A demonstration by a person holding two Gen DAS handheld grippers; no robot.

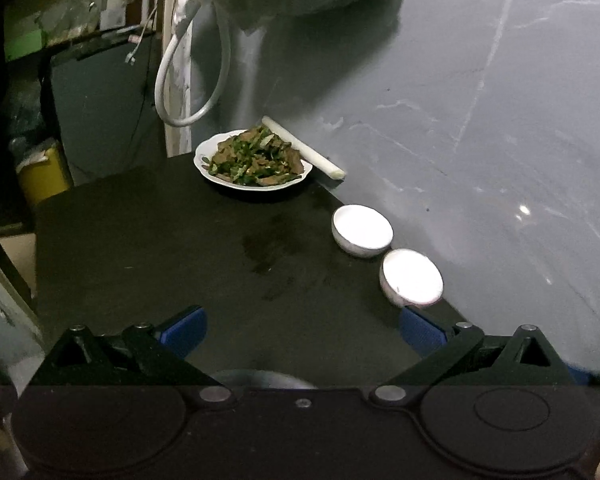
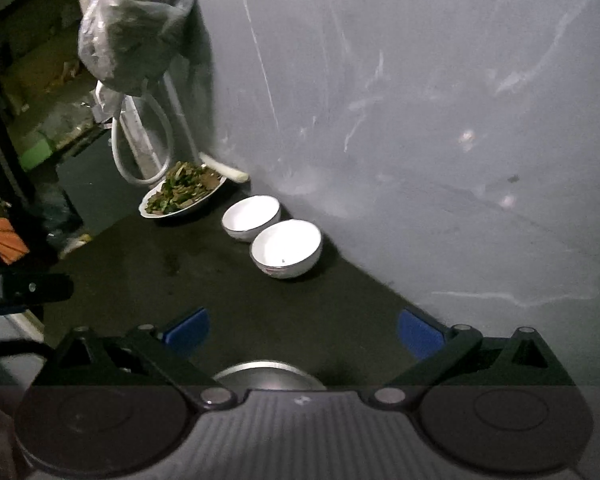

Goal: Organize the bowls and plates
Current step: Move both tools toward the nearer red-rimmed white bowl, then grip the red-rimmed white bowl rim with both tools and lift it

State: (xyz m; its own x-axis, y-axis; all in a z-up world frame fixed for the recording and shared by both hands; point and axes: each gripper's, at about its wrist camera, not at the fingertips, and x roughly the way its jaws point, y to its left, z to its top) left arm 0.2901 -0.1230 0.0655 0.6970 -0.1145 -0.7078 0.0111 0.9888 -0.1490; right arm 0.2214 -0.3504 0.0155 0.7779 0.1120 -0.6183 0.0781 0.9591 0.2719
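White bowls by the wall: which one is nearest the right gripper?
The bowl farther from the plate of food, with a dark speck inside. The other bowl sits behind it, next to the plate. The right gripper hovers open, short of both.

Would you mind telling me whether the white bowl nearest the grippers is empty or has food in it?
Empty, apart from one tiny dark speck. The nearer bowl stands upright, and the right wrist view shows a bare white inside.

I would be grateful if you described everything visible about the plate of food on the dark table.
The plate is white, shallow and wavy-rimmed, apparently ceramic. It sits upright at the far end of the dark table, near the grey wall, heaped with green vegetables and brown slices. A pale leek-like stalk lies just behind it; contact is unclear. It stands apart from the two white bowls, and neither gripper touches it.
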